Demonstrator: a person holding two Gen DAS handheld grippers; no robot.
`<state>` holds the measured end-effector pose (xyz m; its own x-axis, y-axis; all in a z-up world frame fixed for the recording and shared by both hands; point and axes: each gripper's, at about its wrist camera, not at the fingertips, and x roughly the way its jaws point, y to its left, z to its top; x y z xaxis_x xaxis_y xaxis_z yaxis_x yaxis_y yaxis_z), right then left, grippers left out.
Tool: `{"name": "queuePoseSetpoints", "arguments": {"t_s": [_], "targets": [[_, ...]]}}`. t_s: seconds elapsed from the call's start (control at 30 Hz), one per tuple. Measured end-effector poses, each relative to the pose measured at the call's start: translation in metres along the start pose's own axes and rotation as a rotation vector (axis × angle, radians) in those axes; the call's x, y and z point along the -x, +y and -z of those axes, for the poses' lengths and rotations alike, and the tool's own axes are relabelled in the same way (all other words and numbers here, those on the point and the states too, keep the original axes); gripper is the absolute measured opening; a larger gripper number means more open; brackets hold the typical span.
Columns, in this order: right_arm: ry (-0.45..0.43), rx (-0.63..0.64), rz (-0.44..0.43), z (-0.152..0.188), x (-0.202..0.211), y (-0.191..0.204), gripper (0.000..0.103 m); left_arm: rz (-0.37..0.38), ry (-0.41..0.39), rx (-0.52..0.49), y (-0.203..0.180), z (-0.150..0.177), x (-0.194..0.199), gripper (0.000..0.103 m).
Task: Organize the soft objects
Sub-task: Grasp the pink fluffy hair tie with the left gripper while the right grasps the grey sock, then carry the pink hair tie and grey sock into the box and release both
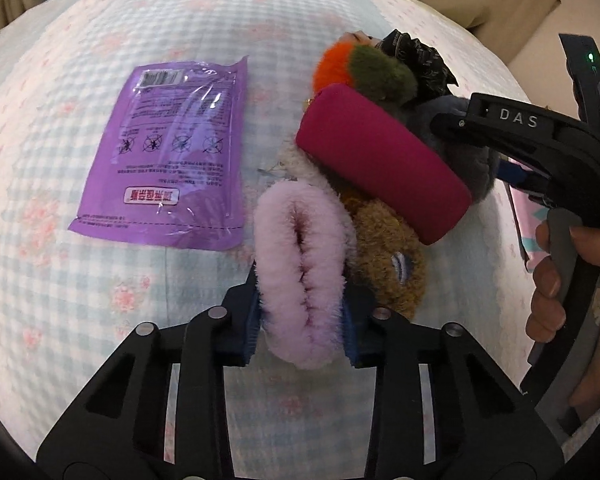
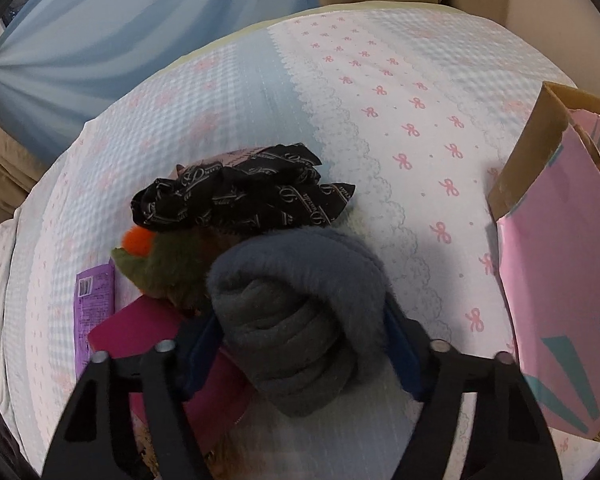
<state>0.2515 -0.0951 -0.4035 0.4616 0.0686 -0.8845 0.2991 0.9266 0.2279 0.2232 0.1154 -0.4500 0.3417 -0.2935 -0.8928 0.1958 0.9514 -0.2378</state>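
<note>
The left gripper [image 1: 302,322] is clamped on a fluffy pale-pink fur scrunchie [image 1: 302,276], squeezed between its blue pads at the near edge of the pile. The right gripper [image 2: 300,354] is closed on a grey-blue plush fleece roll [image 2: 296,320], which bulges out between its fingers. Both soft pieces sit low, at or just above the bed.

The rest of the heap lies touching these two: a magenta padded oblong case [image 1: 384,164] leaning across a brown curly plush toy [image 1: 388,256], an orange-and-olive fur pompom [image 1: 360,66], and a black satin scrunchie with pale lettering [image 2: 244,192] at the far side.

The likely trouble is dragging. The pink scrunchie presses against the brown toy, and the grey roll appears to run under the magenta case, so lifting either could topple or scatter its neighbours. Fur compresses, so a grip on pile alone may slip.

The surface is a soft bedspread [image 2: 400,92], blue gingham on one side and white with pink bows on the other. A flat purple plastic packet [image 1: 172,152] lies apart to the left of the pile. A pink cardboard box [image 2: 556,260] stands at the bed's right edge, probably the destination. Blue curtains hang behind.
</note>
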Motion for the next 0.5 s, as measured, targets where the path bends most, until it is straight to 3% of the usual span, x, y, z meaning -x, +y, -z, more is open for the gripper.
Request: {"name": "queuePoseSetpoints", "arguments": {"t_s": [0.17, 0.5], "targets": [[-0.007, 0.016, 0.007, -0.002, 0.001, 0.004, 0.046, -0.001, -0.011, 0.026, 0.0, -0.002, 0.004, 0.025], [-0.031, 0.02, 0.005, -0.002, 0.02, 0.001, 0.036, -0.017, -0.057, 0.039, 0.002, -0.007, 0.035, 0.025]]}}
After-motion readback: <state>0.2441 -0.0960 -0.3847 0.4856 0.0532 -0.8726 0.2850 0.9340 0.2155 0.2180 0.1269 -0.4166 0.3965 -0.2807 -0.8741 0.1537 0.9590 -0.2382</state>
